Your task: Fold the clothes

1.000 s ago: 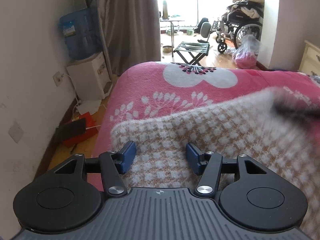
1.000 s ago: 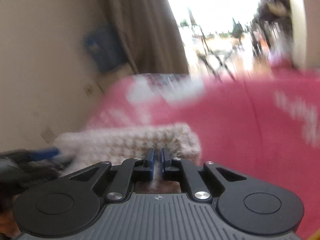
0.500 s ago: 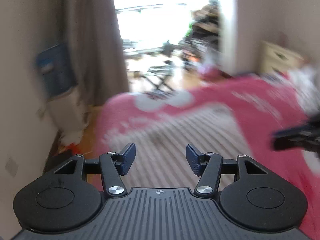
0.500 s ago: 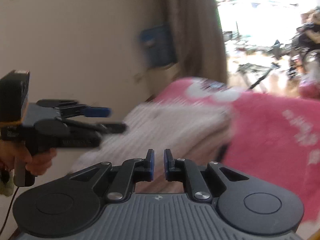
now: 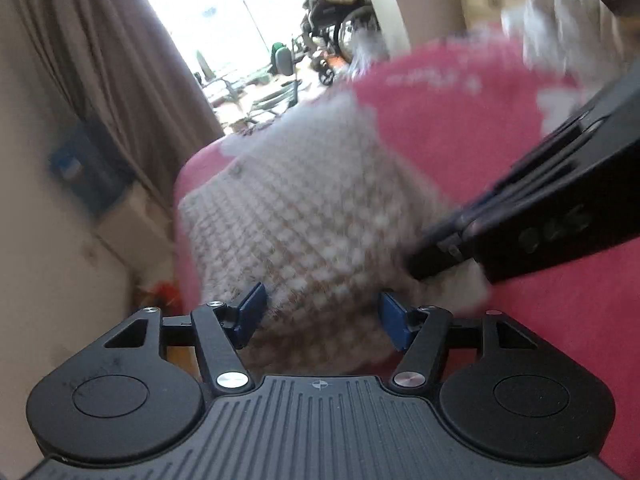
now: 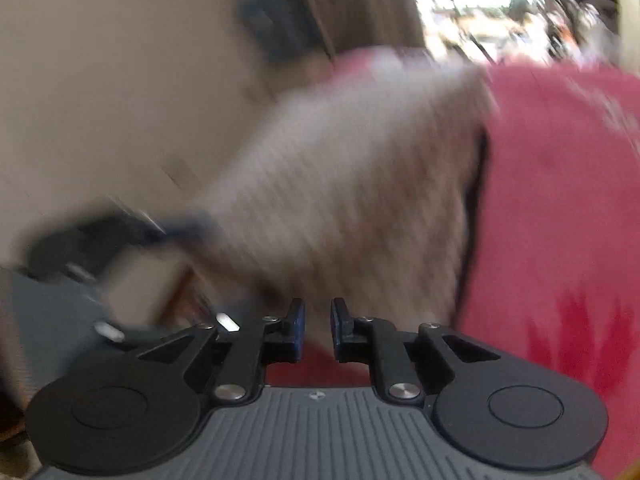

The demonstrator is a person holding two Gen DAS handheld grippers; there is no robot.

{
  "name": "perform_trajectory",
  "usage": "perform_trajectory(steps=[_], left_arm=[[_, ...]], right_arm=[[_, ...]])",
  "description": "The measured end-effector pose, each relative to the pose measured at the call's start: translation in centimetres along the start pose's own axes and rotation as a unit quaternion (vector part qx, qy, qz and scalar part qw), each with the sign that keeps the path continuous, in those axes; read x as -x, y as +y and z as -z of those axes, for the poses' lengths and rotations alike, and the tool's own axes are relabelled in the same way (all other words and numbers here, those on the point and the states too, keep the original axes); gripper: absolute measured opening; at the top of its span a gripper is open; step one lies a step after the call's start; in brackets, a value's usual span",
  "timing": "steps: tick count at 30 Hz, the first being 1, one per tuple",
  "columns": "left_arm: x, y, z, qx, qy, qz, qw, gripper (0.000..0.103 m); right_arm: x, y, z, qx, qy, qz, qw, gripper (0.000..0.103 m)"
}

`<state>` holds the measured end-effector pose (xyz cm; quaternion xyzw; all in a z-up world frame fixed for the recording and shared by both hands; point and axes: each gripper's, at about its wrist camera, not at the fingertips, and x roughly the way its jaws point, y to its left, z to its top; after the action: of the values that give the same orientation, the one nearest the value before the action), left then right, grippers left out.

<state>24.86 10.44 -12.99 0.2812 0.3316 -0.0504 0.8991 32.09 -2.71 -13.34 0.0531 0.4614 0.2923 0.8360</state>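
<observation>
Your fold looks laid: the left tool point(image 5: 320, 316) gapes wide over the sweater point(image 5: 304, 208), and the right tool point(image 6: 318, 326), just parting, holds nothing. Next, regrip an edge.

One checked garment point(image 5: 304, 216), one pink blanket point(image 5: 452, 128) – two grippers point(image 5: 320, 316)

Each camera sits just behind its own fingers, looking down along them, close over the bed point(image 5: 460, 120). The left view faces the window point(image 5: 224, 20), tilted. The right view, blurred, faces the wall point(image 6: 100, 80). Both share the sweater point(image 5: 304, 208) and curtain point(image 5: 120, 60).
</observation>
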Motion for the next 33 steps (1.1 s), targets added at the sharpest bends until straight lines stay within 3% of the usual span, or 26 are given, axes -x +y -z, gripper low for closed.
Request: perform_trajectory(steps=[1,3,6,10,14,16,22,26,29,33], left_arm=[[0.6,-0.1,-0.2,-0.007,-0.002,-0.008,0.9999,0.063],[2.4,0.8,-0.8,0.024,-0.009,0.004,0.9997,0.063],[5.9,1.8,-1.0,0.067,-0.017,-0.005,0.9976,0.063],[10.7,0.9,-0.9,0.107,-0.018,-0.015,0.994,0.069],[14.6,0.0,-0.8,0.156,-0.011,-0.014,0.9876,0.075],[16.0,-0.1,-0.7,0.188,-0.006,-0.012,0.9821,0.081],[19.1,-0.4,-0.5,0.253,0.003,0.0,0.9674,0.096],[20.3,-0.6,-0.3,0.265,0.001,-0.014,0.9641,0.1],[20.9,-0.3,0.1,0.291,0.01,-0.001,0.9567,0.101],[21.4,0.0,0.5,0.312,0.014,0.009,0.95,0.103]], right_arm=[[0.6,0.0,0.6,-0.008,0.0,-0.002,1.0,0.017],[3.2,-0.2,1.9,-0.032,-0.017,-0.029,0.999,0.021],[6.7,0.7,3.7,-0.041,-0.032,-0.004,0.999,0.038],[9.2,1.3,5.3,-0.04,-0.034,0.022,0.998,0.04],[12.0,2.8,7.2,-0.023,-0.049,0.049,0.997,0.057],[13.2,3.5,7.9,-0.015,-0.057,0.059,0.997,0.059],[16.3,4.5,9.6,-0.012,-0.084,0.08,0.993,0.077],[16.9,4.9,10.1,-0.015,-0.084,0.08,0.993,0.085],[17.1,5.5,10.2,-0.009,-0.086,0.077,0.993,0.096],[17.6,6.4,10.5,0.002,-0.095,0.074,0.993,0.1]])
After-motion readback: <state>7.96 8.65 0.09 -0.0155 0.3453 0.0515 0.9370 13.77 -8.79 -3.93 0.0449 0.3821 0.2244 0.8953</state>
